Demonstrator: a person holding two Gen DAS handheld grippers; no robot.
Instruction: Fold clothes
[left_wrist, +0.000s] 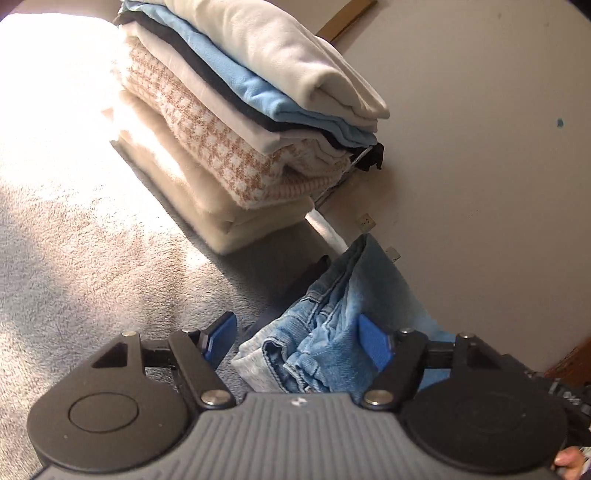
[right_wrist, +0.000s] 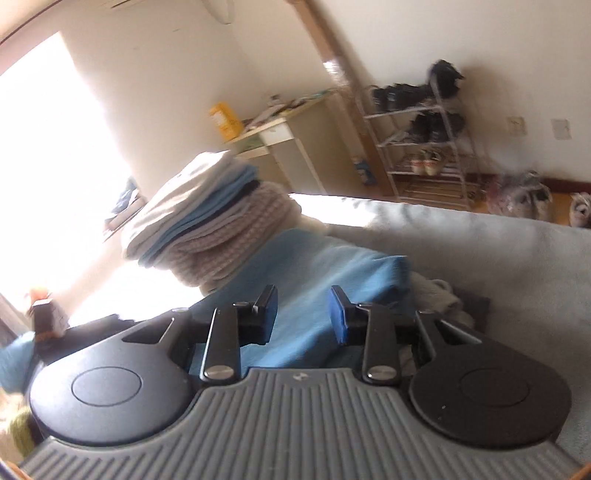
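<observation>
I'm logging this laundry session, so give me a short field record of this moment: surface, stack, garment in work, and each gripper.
surface: grey fleece blanket, part in sunlight
stack: folded clothes, cream top layer, light blue and dark ones under it, houndstooth knit lower down
garment in work: jeans, bunched, beside the stack
left gripper: jaws apart around the jeans; one pad lies on the denim, no clamp visible
right gripper: jaws apart, nothing between the pads, over a blue cloth
blur: right wrist view is smeared

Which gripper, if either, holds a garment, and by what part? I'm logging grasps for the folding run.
Neither. The left gripper stands open around the bunched jeans, pads not pressing. The right gripper is open above blue cloth.
</observation>
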